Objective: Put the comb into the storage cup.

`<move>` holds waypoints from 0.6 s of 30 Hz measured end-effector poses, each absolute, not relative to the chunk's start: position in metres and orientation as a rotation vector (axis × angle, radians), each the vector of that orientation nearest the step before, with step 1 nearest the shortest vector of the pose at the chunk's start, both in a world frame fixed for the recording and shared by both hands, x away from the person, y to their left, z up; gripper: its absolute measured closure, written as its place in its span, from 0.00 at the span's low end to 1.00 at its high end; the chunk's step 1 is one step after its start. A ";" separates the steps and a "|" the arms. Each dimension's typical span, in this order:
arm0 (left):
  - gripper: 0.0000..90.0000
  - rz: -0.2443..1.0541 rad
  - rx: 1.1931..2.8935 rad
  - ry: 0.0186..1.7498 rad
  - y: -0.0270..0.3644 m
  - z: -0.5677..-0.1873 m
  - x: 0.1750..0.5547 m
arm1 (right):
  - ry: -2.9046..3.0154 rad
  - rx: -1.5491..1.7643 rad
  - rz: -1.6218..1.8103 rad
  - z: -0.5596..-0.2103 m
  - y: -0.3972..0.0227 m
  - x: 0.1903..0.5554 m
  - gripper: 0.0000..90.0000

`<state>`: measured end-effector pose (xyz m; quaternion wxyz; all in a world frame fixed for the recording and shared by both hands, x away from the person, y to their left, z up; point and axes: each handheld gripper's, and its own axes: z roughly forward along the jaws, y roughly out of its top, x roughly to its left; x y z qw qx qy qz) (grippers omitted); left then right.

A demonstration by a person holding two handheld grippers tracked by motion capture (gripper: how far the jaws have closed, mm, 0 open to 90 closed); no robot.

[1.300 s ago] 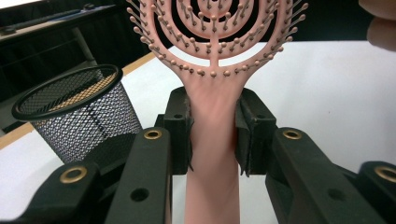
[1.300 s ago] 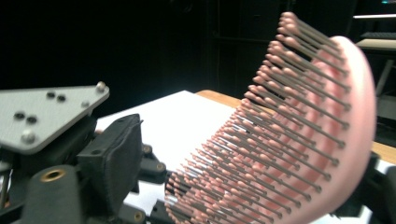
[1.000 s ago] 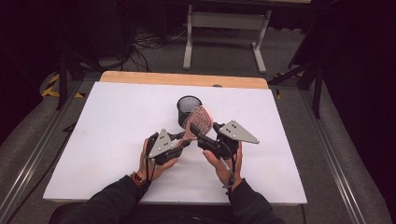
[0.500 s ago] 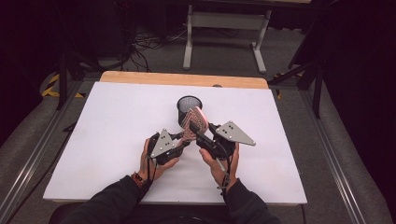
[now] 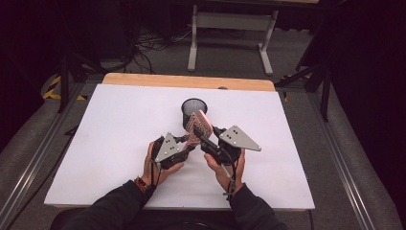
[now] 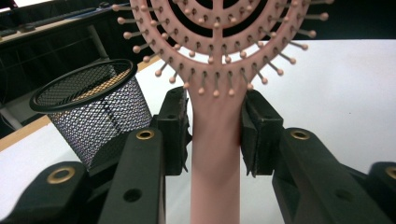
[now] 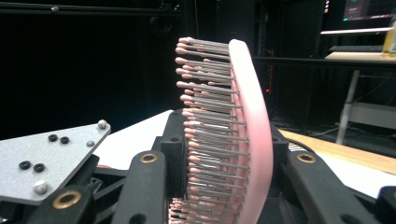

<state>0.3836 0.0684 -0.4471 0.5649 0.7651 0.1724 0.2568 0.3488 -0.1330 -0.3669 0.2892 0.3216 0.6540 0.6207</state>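
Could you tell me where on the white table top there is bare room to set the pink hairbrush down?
The white table top is bare left of the black mesh cup, and right of the right gripper toward the far right edge. It is crowded at centre, where both grippers hold the pink hairbrush beside the cup.

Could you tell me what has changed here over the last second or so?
Very little. The right gripper closed onto the head of the pink hairbrush, and the left gripper has just been opening slightly around the handle. Both hands, the brush and the mesh cup stayed where they were on the table.
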 end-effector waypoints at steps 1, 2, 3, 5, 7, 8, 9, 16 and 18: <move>0.68 0.604 1.799 0.405 0.069 -0.447 0.384 | 1.744 0.861 1.649 -0.366 -0.134 0.348 0.71; 0.68 0.604 1.799 0.403 0.069 -0.447 0.384 | 1.744 0.861 1.649 -0.366 -0.134 0.348 0.71; 0.65 0.606 1.802 0.401 0.069 -0.447 0.385 | 1.745 0.860 1.650 -0.366 -0.135 0.349 0.71; 0.61 0.605 1.808 0.394 0.068 -0.447 0.384 | 1.747 0.857 1.645 -0.367 -0.136 0.349 0.71; 0.60 0.616 1.821 0.378 0.066 -0.447 0.384 | 1.746 0.848 1.638 -0.367 -0.136 0.349 0.71; 0.58 0.626 1.828 0.368 0.066 -0.447 0.383 | 1.749 0.845 1.639 -0.367 -0.136 0.349 0.71; 0.56 0.622 1.833 0.363 0.065 -0.447 0.383 | 1.753 0.839 1.641 -0.367 -0.137 0.349 0.71; 0.49 0.614 1.867 0.341 0.062 -0.449 0.383 | 1.760 0.817 1.626 -0.366 -0.139 0.349 0.71; 0.48 0.598 1.866 0.352 0.061 -0.450 0.383 | 1.744 0.828 1.614 -0.366 -0.140 0.348 0.71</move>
